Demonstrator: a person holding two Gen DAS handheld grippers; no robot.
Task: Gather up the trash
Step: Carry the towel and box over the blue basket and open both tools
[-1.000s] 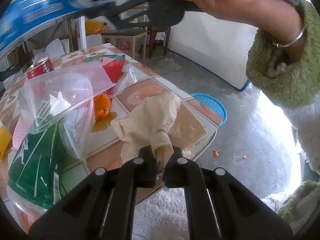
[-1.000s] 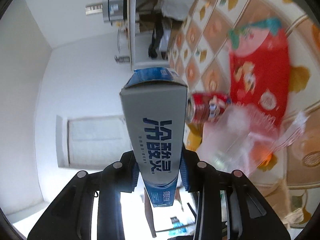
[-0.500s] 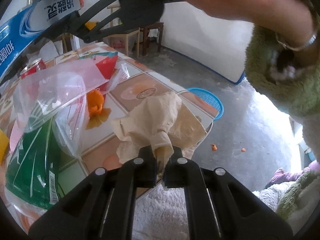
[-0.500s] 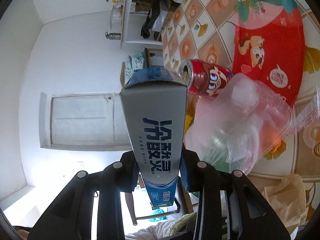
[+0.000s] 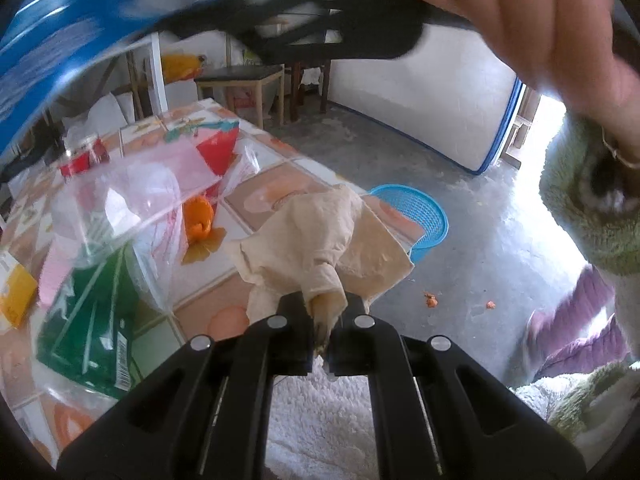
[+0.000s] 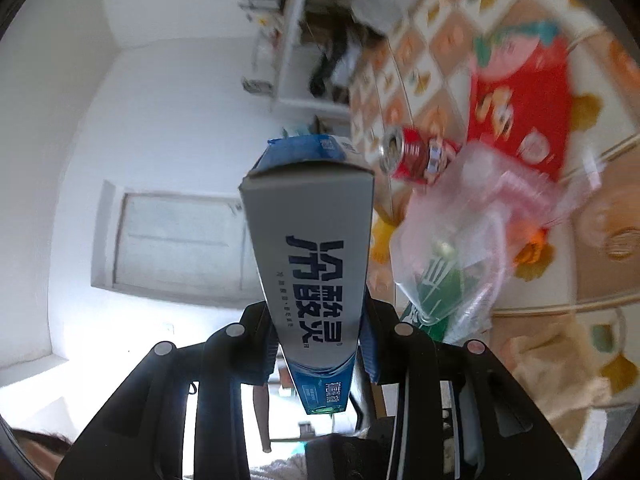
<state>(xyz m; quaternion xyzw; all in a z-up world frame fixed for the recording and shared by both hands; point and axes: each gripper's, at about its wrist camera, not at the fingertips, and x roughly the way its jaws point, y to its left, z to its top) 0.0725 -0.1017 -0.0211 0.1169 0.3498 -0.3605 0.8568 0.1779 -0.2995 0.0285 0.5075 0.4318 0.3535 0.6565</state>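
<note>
My left gripper (image 5: 325, 322) is still pinched tight on a twisted corner of the crumpled brown paper (image 5: 320, 236), exactly as a second ago; the rest of the sheet drapes over the near corner of the tiled table (image 5: 272, 184). The view from that side has barely changed. The blue basket (image 5: 416, 216) stands on the floor just past the table corner, and the clear plastic container (image 5: 128, 196), the green packet (image 5: 92, 312) under it and the orange peel (image 5: 198, 220) lie where they lay before.

The right side is what differs. My right gripper (image 6: 318, 354) keeps its jaws clamped on the sides of the long blue and grey carton (image 6: 312, 252), held in the air off the table, but the hand has swung — in the left camera the carton (image 5: 68, 36) and the right hand (image 5: 516, 12) now smear across the top of the frame, blurred and larger than half a second ago. In the right camera the table has slid and tilted: the red can (image 6: 416, 156) sits just right of the carton's far end, the red packet (image 6: 520, 116) beyond it — both blurred.
</note>
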